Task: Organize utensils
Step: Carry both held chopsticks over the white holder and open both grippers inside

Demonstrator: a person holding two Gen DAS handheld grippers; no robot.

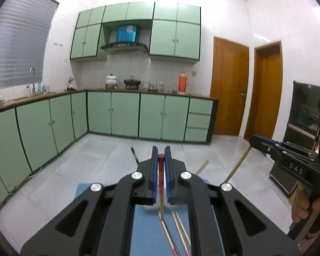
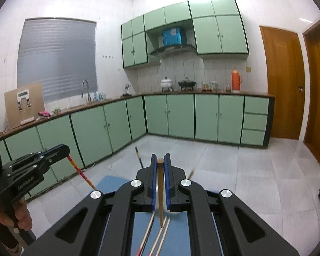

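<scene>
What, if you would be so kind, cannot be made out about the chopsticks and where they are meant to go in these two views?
- Loose chopsticks on the blue mat: left wrist view, their lower ends are cut off by the bottom edge, so no count.
- Red-topped chopstick in the left claw: its middle hidden by the pads.
- Plain chopstick in the right claw: likewise.
- White thing: right wrist view, mostly behind the claw.
- A holder or tray: not visible.
</scene>
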